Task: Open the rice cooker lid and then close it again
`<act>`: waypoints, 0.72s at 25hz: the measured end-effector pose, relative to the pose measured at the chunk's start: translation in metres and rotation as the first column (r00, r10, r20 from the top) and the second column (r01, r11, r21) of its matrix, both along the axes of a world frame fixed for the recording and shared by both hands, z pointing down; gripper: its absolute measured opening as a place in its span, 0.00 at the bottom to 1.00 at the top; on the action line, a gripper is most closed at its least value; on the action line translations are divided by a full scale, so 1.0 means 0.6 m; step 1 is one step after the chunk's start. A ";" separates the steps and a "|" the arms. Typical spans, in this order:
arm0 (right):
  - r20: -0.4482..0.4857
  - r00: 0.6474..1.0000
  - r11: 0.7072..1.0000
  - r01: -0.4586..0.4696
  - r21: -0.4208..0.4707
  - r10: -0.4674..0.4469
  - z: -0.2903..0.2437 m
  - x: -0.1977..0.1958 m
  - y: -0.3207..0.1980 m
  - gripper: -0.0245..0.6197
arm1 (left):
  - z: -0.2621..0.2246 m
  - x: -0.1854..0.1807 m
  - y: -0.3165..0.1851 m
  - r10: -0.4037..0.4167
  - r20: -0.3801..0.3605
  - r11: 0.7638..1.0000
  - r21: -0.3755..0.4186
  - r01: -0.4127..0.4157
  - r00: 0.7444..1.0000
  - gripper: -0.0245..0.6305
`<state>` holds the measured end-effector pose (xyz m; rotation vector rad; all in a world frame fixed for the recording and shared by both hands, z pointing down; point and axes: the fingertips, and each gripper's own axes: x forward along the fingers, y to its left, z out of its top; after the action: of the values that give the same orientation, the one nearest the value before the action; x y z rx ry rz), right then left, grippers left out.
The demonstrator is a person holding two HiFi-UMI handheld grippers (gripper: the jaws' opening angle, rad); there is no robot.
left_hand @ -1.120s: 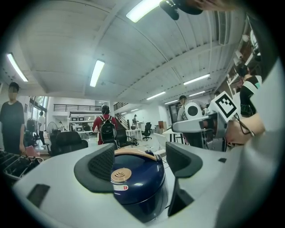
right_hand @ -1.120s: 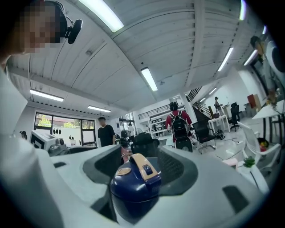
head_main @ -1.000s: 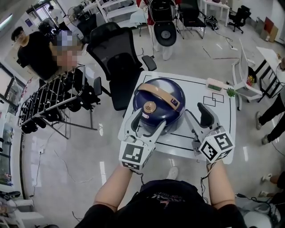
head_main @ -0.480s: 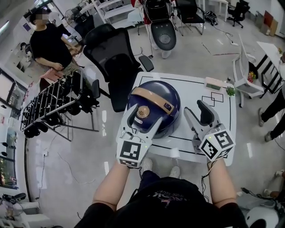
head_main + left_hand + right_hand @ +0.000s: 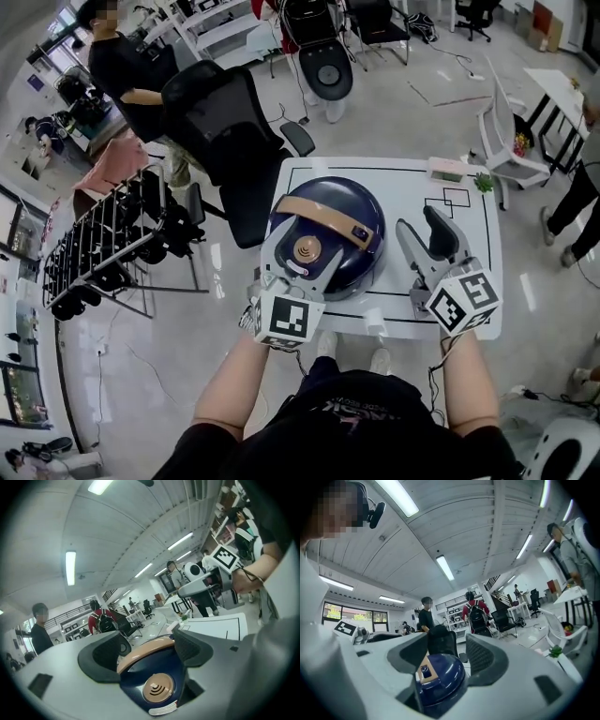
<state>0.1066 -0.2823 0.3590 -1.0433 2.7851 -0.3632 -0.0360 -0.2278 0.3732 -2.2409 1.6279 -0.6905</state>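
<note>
Your left gripper has crept forward: jaws wide, now straddling vent cap on rice cooker lid, gripping nothing. Your right gripper gapes empty, lid ahead-left of its jaws. Lid shut; opening likely next.

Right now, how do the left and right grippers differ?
The left gripper is over the cooker lid, jaws straddling its tan vent. The right gripper is off to the cooker's side, over the table. The left gripper view shows the lid up close; the right gripper view shows the cooker farther off. Shared: both are open, clamped on nothing.
</note>
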 end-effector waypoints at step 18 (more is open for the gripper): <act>-0.014 0.986 0.986 -0.169 -0.016 0.169 0.005 -0.021 0.005 0.41 | 0.055 0.001 -0.054 0.216 0.433 0.974 -0.040 -0.221 0.875 0.57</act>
<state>0.0939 -0.2793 0.3621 -1.2787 2.6832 -0.3598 -0.0357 -0.2604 0.4064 -2.0272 1.1390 -1.0262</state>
